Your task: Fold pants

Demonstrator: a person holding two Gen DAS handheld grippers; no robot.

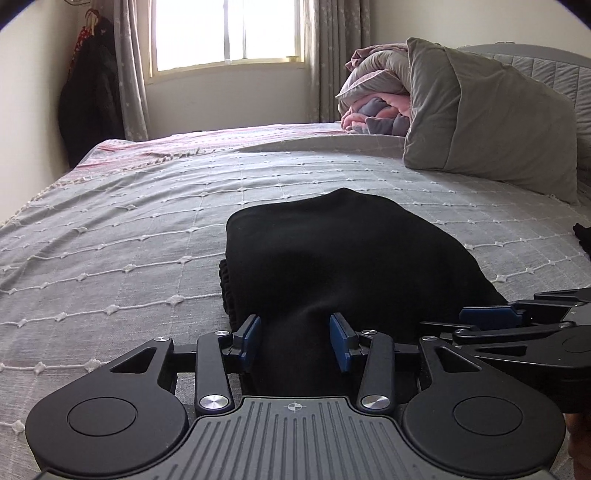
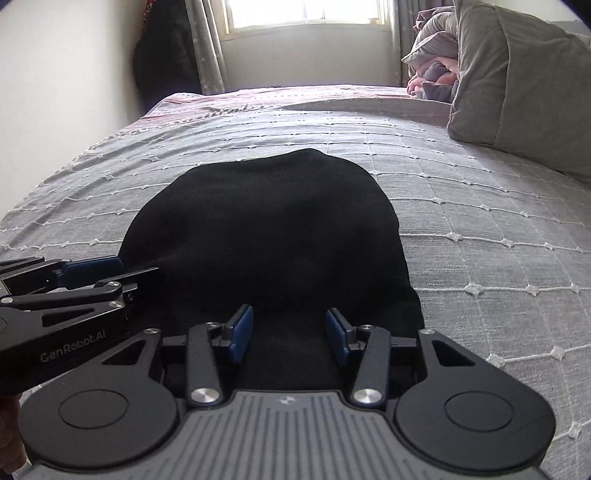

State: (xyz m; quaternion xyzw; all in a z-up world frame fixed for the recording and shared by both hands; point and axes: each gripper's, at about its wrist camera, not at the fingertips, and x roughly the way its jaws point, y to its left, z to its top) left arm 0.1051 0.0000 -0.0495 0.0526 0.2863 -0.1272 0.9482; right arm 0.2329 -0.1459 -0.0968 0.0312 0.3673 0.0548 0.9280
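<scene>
We see black pants (image 2: 266,229) on a grey bedspread (image 2: 461,229) gridded with white tufts, beside a plain grey pillow (image 2: 524,74).

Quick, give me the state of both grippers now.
Left gripper: jaws apart with the black pants bunched between; grip unclear.
Right gripper: open over the pants.

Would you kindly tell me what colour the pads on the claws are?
Blue pads, clearest in the left wrist view.

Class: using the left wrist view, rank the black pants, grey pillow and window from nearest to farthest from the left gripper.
From the left gripper:
1. Black pants, between its fingers, on the bed.
2. Grey pillow, right, by the headboard.
3. Window, far wall, upper centre.
</scene>
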